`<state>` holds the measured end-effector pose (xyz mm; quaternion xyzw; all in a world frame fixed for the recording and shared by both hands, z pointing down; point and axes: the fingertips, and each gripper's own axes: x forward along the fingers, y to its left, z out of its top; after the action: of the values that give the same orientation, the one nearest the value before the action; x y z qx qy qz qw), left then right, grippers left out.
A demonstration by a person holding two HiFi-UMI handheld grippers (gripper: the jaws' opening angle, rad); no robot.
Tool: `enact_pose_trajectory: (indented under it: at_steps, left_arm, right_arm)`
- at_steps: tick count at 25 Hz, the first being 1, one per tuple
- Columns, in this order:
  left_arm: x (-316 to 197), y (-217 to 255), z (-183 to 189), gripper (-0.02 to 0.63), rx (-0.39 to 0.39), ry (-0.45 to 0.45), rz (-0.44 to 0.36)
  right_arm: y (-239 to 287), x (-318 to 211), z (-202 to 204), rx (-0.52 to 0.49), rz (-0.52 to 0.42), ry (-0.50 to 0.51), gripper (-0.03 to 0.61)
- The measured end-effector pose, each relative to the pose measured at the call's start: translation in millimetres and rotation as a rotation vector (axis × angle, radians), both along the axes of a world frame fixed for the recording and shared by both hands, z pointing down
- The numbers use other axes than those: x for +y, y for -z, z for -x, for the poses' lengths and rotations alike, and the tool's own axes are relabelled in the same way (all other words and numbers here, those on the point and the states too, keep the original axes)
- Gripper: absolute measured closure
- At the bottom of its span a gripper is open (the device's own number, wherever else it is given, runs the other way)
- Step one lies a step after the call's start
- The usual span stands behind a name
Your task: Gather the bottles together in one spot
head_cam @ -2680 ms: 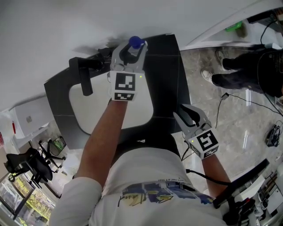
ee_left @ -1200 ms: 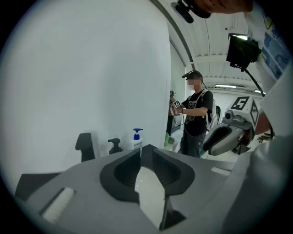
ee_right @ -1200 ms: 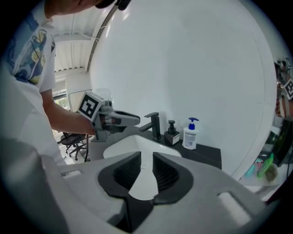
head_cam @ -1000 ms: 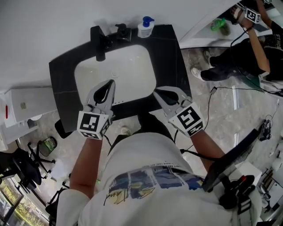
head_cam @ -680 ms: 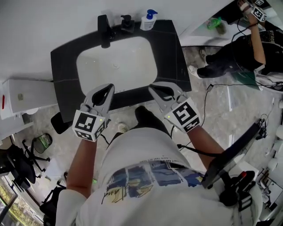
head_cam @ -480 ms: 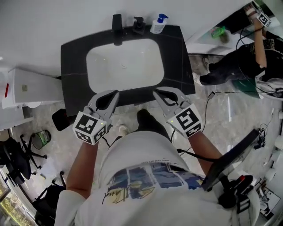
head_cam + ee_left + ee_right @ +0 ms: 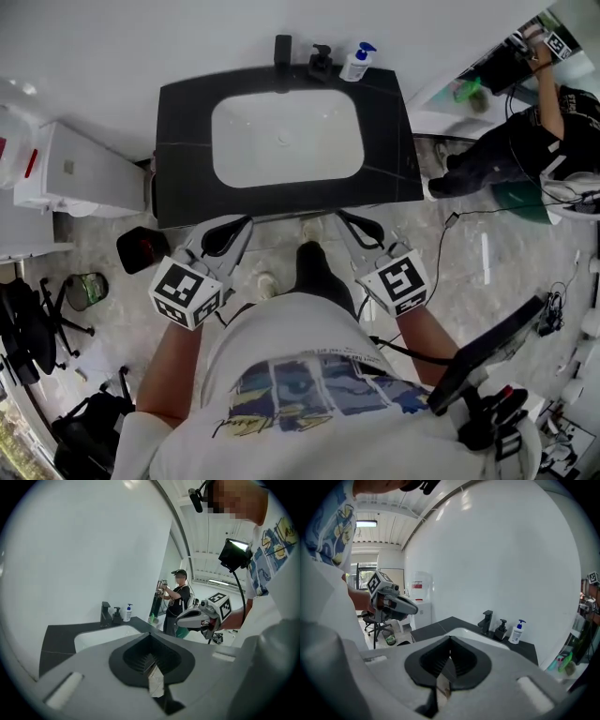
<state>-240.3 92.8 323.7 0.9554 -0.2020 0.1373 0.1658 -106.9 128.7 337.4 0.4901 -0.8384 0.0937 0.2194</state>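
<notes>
Grippers closed and empty, left gripper (image 7: pixel 242 225), right gripper (image 7: pixel 345 219) pulled back from counter (image 7: pixel 183 141), bottle (image 7: pixel 356 66) set by faucet (image 7: pixel 282 49)

A black counter (image 7: pixel 178 150) frames a white basin (image 7: pixel 286 141). Behind the basin stand a white bottle (image 7: pixel 355 66) with a blue pump, a black dispenser (image 7: pixel 321 64) and a black tap (image 7: pixel 282 49). The grey left gripper (image 7: pixel 246 223) and right gripper (image 7: pixel 343 219) bear black-and-white square markers.
</notes>
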Motion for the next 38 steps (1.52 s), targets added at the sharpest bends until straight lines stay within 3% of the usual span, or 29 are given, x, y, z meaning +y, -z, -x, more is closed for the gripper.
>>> enact_pose_trajectory:
  at_steps: [17,38]
  left_arm:
    - [41.8,26.6,18.6,0.612,0.017,-0.065,-0.077]
    - [54.8,20.1,2.5,0.612,0.003,-0.100,-0.065]
  right_arm:
    - [45.5,33.1,50.1,0.027,-0.121,0.016,0.578]
    - [49.5,44.0,49.6,0.033,-0.122,0.030,0.578]
